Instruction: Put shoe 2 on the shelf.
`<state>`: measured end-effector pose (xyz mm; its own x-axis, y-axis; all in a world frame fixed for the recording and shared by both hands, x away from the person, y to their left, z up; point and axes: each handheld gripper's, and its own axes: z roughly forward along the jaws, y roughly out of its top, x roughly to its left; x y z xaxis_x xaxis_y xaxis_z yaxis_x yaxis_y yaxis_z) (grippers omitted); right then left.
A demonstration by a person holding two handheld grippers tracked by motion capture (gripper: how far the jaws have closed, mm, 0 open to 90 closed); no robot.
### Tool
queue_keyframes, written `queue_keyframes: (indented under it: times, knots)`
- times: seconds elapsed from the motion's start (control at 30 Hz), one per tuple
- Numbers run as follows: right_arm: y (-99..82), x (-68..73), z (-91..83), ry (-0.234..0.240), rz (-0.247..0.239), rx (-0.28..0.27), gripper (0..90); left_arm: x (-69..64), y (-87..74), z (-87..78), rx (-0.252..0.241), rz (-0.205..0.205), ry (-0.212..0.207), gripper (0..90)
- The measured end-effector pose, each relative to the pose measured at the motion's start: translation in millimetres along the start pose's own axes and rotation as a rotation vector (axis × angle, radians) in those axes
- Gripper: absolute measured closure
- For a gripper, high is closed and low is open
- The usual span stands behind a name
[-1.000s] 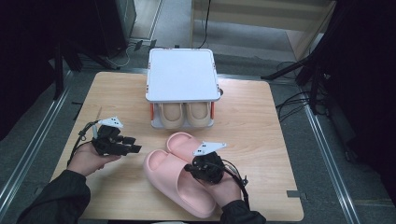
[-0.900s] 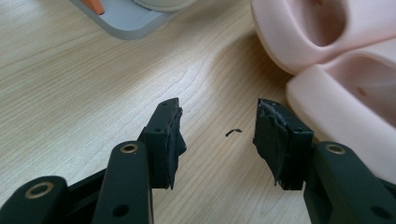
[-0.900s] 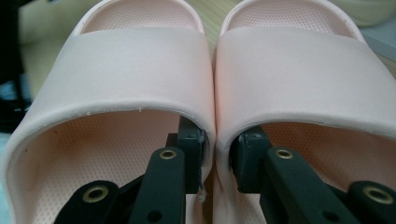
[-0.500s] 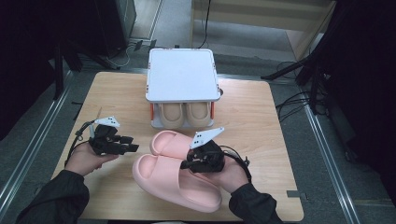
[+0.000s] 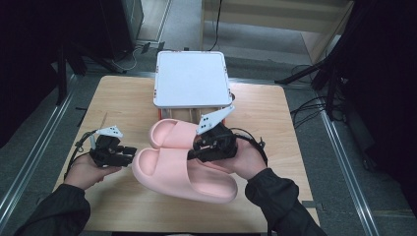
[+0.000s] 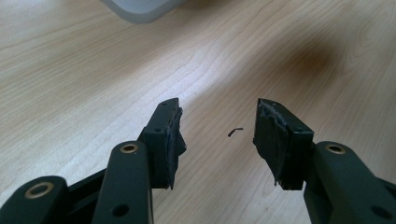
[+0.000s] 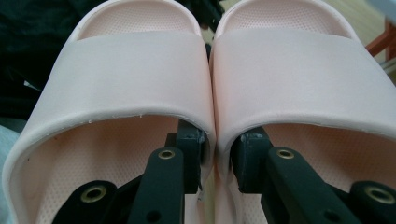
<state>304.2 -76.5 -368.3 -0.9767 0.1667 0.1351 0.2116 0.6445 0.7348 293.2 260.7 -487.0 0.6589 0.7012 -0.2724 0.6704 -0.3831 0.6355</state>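
Right gripper [image 5: 199, 150] has lifted the pair of pink slippers [image 5: 182, 162] off the table [image 5: 275, 113] and carried them toward the white box [image 5: 191, 78]; slippers now hang just in front of that box, tilted. Its jaws pinch both slippers' inner walls together, one jaw inside each. Left gripper [image 5: 129, 152] stays left of the box, low over the table, jaws apart, holding nothing.
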Motion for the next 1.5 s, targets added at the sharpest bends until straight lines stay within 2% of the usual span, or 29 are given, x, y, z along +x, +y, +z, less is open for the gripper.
queue_keyframes:
  times: [0.1, 0.17, 0.27, 0.33, 0.43, 0.47, 0.5, 0.53, 0.57, 0.63, 0.67, 0.77, 0.8, 0.87, 0.9, 0.93, 1.03, 1.17, 1.23, 1.27, 1.3, 1.37, 1.4, 1.43, 1.47, 1.5]
  knots:
    - [17.0, -5.9, -7.2, -0.007, -0.016, 0.011, 75.7, -0.1, -3.0, -1.8, -0.007, -0.013, 0.002, 50.2]
    - [21.5, -8.0, -9.1, -0.015, -0.017, 0.01, 75.6, -0.9, -4.8, -3.0, -0.011, -0.022, 0.004, 50.1]
    - [34.2, -16.1, -16.2, -0.052, -0.009, 0.011, 75.5, -1.8, -7.2, -5.1, -0.011, -0.023, 0.01, 50.1]
    - [43.1, -23.3, -20.5, -0.086, 0.026, 0.01, 75.6, -2.1, -8.9, -5.6, -0.012, -0.025, 0.009, 50.0]
    - [55.8, -35.0, -26.0, -0.142, 0.045, 0.017, 75.6, -1.9, -11.4, -6.5, -0.013, -0.036, 0.012, 50.0]
    - [60.0, -38.6, -27.7, -0.159, 0.061, 0.018, 75.6, -1.5, -12.2, -7.4, -0.013, -0.032, 0.017, 50.0]
    - [67.5, -47.0, -31.3, -0.198, 0.082, 0.014, 75.6, -1.0, -12.9, -8.1, -0.015, -0.032, 0.014, 50.0]
    - [67.5, -47.0, -31.3, -0.198, 0.082, 0.014, 75.6, -1.1, -13.5, -9.0, -0.014, -0.036, 0.013, 50.0]
    - [71.1, -51.5, -32.7, -0.219, 0.099, 0.015, 75.6, -1.1, -14.3, -9.6, -0.018, -0.037, 0.017, 50.0]
    - [81.0, -64.8, -35.9, -0.284, 0.164, 0.017, 75.6, -1.4, -15.8, -10.6, -0.019, -0.043, 0.018, 50.0]
    - [81.0, -64.8, -35.9, -0.284, 0.164, 0.017, 75.6, -1.3, -16.3, -11.0, -0.019, -0.042, 0.018, 50.0]
    - [90.7, -80.3, -38.1, -0.36, 0.237, 0.008, 75.6, -2.7, -17.6, -11.4, -0.022, -0.046, 0.019, 50.0]
    - [90.7, -80.3, -38.1, -0.36, 0.237, 0.008, 75.6, -3.1, -17.8, -11.4, -0.022, -0.043, 0.017, 50.0]
    - [94.1, -89.1, -37.3, -0.388, 0.273, 0.005, 75.6, -4.9, -17.8, -10.3, -0.02, -0.041, 0.016, 50.1]
    - [98.0, -98.3, -35.3, -0.433, 0.306, 0.018, 75.6, -5.6, -17.7, -9.8, -0.02, -0.039, 0.015, 50.1]
    - [98.0, -98.3, -35.3, -0.433, 0.306, 0.018, 75.6, -6.2, -17.4, -9.6, -0.017, -0.035, 0.013, 50.1]
    - [104.0, -111.8, -33.0, -0.502, 0.342, 0.035, 75.5, -8.0, -17.1, -8.6, -0.017, -0.031, 0.009, 50.1]
    - [115.1, -131.8, -31.0, -0.527, 0.397, 0.028, 75.5, -8.7, -16.9, -6.9, -0.015, -0.032, 0.005, 50.0]
    - [121.7, -141.3, -28.8, -0.555, 0.435, 0.023, 75.6, -8.4, -16.2, -6.2, -0.015, -0.031, -0.002, 50.0]
    - [128.2, -149.1, -24.8, -0.606, 0.446, 0.029, 75.6, -8.5, -15.9, -5.6, -0.016, -0.031, -0.004, 50.0]
    - [128.2, -149.1, -24.8, -0.606, 0.446, 0.029, 75.6, -8.5, -15.5, -5.0, -0.014, -0.03, -0.005, 50.0]
    - [133.4, -156.5, -19.2, -0.666, 0.457, 0.026, 75.5, -8.8, -15.0, -4.1, -0.011, -0.027, -0.012, 50.0]
    - [137.2, -164.1, -12.8, -0.712, 0.479, 0.013, 75.5, -8.9, -14.8, -3.6, -0.011, -0.026, -0.017, 49.6]
    - [137.2, -164.1, -12.8, -0.712, 0.479, 0.013, 75.5, -9.1, -14.7, -3.3, -0.01, -0.026, -0.025, 49.6]
    - [137.9, -168.2, -9.0, -0.733, 0.509, -0.006, 75.5, -9.3, -14.4, -3.3, -0.011, -0.023, -0.026, 49.6]
    - [139.1, -171.8, -4.7, -0.748, 0.525, 0.003, 75.6, -9.5, -14.2, -3.4, -0.013, -0.021, -0.029, 49.5]
